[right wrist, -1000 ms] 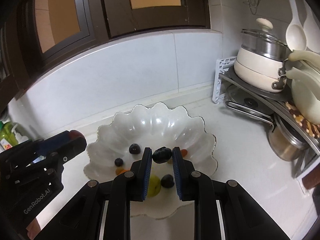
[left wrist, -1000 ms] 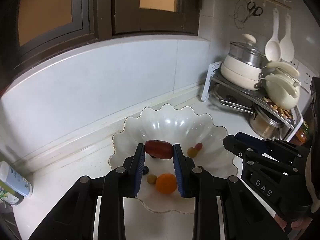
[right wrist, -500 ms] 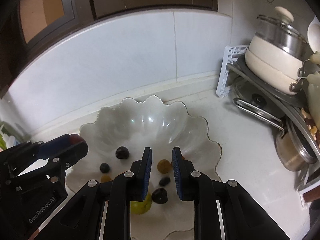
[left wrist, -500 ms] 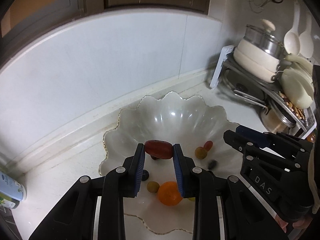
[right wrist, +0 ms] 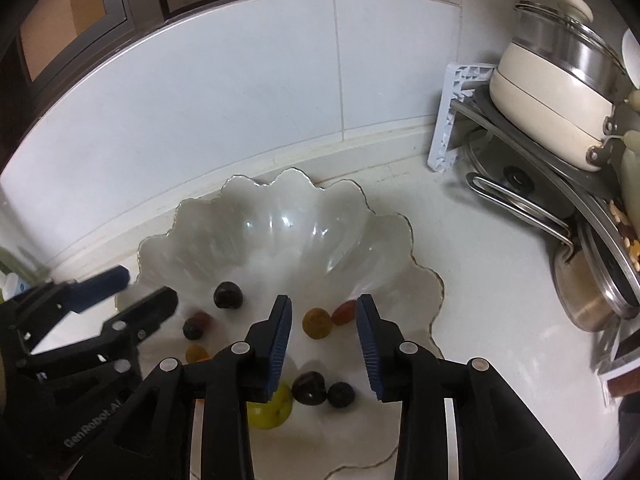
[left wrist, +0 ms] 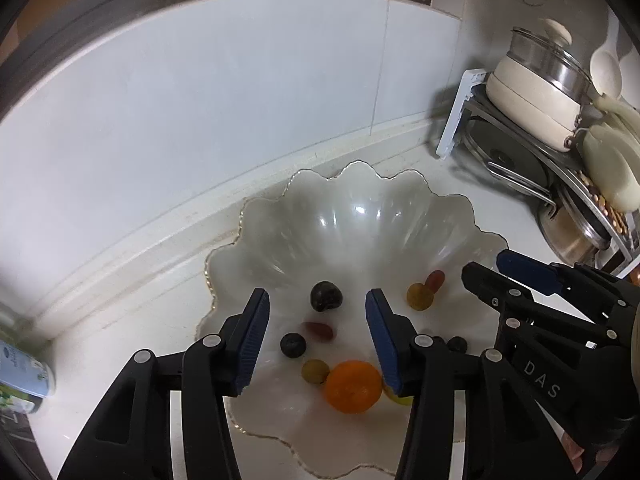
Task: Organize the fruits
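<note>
left claw (left wrist: 316,336) wide open, empty, right claw (right wrist: 323,340) wide open, empty, both over scalloped bowl (left wrist: 360,216) near counter (right wrist: 480,248) back edge, orange (left wrist: 353,386), small fruits inside

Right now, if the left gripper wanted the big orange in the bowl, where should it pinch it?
Probably across the widest middle of the orange, coming straight down from above with the left gripper, whose jaws stand open. It is round, so no side is special, but an olive-coloured fruit touches its left and a yellow-green fruit its right, so pinch front to back.
</note>
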`<state>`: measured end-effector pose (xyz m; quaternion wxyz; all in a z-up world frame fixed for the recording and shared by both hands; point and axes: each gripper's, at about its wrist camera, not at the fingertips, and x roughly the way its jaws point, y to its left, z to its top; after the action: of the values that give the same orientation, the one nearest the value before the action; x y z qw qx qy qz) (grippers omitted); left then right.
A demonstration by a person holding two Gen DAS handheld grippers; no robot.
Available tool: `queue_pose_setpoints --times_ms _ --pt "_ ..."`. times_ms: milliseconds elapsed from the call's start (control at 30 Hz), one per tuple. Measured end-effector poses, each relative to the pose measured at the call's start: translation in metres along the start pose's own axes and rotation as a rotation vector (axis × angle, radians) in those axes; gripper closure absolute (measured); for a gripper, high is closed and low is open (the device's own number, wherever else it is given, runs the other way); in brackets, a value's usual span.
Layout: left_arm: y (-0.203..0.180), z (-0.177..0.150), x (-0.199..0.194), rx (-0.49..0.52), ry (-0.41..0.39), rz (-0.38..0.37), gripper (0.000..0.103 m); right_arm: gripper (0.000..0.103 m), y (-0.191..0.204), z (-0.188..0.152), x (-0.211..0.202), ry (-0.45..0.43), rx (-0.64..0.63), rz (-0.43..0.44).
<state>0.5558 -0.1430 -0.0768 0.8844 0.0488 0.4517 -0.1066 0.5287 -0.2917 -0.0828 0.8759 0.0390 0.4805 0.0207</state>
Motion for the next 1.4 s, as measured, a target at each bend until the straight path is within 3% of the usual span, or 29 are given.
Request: queue_pose_setpoints --times_ms 233,367,800,1133,1400 --pt "0.002 -0.013 -0.03 0.031 -0.061 0.03 0.044 0.068 0.003 -0.016 -0.028 -0.043 0.006 -0.025" --pt "0.006 -0.026 -0.055 0.028 -0.11 0.033 0.04 0.053 0.005 -0.029 -0.055 -0.096 0.019 -0.045" --pt "0.004 -0.08 -0.152 0.08 -0.298 0.021 0.032 0.04 0.018 -0.089 -0.144 -0.23 0.092 -0.095" --pt "-0.005 -0.136 -0.218 0.087 -0.402 0.026 0.026 0.034 0.037 -0.143 -0.214 -0.361 0.062 -0.127" --pt "-0.018 -0.191 -0.259 0.079 -0.429 0.016 0.025 0.03 0.042 -0.2 -0.262 -0.41 0.056 -0.137"
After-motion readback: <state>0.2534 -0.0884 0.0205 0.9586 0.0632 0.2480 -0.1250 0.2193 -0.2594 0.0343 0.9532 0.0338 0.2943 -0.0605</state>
